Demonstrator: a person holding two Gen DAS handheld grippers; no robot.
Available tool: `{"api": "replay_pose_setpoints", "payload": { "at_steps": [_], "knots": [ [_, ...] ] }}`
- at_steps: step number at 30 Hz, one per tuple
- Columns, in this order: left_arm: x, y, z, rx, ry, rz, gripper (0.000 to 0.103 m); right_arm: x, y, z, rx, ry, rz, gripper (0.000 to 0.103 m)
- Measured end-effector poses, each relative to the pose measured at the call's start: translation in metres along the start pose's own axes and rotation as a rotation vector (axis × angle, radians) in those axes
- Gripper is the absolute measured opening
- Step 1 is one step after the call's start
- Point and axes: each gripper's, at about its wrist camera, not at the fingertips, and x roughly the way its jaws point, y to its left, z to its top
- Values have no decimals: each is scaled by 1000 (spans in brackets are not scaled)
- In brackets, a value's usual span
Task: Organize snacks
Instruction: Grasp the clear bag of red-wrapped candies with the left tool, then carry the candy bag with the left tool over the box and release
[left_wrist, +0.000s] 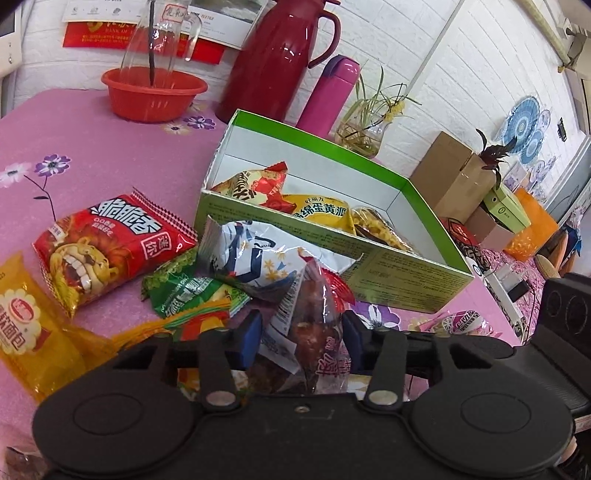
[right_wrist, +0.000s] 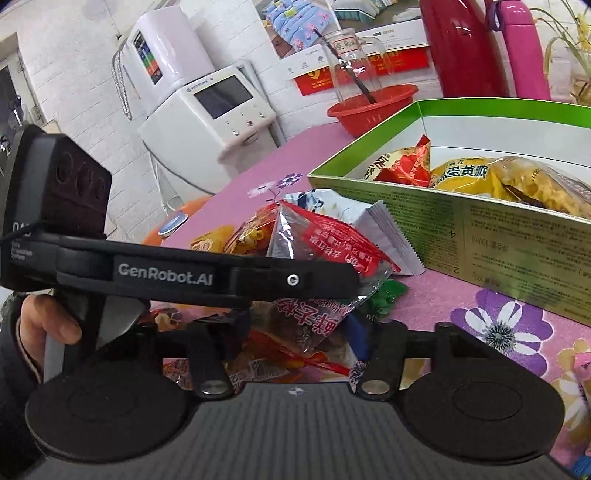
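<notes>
My left gripper (left_wrist: 301, 332) is shut on a clear snack packet with red print and dark contents (left_wrist: 314, 317), held just above the pile. The same packet (right_wrist: 317, 251) shows in the right wrist view, with the left gripper's arm (right_wrist: 207, 277) across it. My right gripper (right_wrist: 295, 343) sits low behind that packet; its fingertips are hidden. A green open box (left_wrist: 388, 269) holds a red-yellow packet (left_wrist: 258, 184), a yellow pie packet (left_wrist: 321, 216) and a clear bag of yellow snacks (left_wrist: 380, 229). Loose on the pink cloth lie a red lion packet (left_wrist: 110, 247), a white-blue packet (left_wrist: 258, 254), a green packet (left_wrist: 188, 291) and a yellow bread packet (left_wrist: 33, 325).
A red basin (left_wrist: 153, 92) with a glass jar, a red thermos jug (left_wrist: 280, 55), a pink flask (left_wrist: 332, 96) and a plant vase (left_wrist: 364, 134) stand behind the box. Cardboard boxes (left_wrist: 454, 173) sit to the right. A white appliance (right_wrist: 207, 110) stands beyond the table's edge.
</notes>
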Motion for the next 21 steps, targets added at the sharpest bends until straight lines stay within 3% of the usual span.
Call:
{"api": "replay_pose_setpoints", "payload": {
  "at_steps": [7,14,21],
  "knots": [
    [-15,-18,-2,22,-30,-22,25,-21,10,-4,-49,-43,-30,81],
    [-33,-53,10,86,-113,-74,25,-60,20,1,-137,-152,-80,81],
    [-13,-86,36,134,-158,-150,26,-88,2,16,-163,-248,-164,81]
  ]
}}
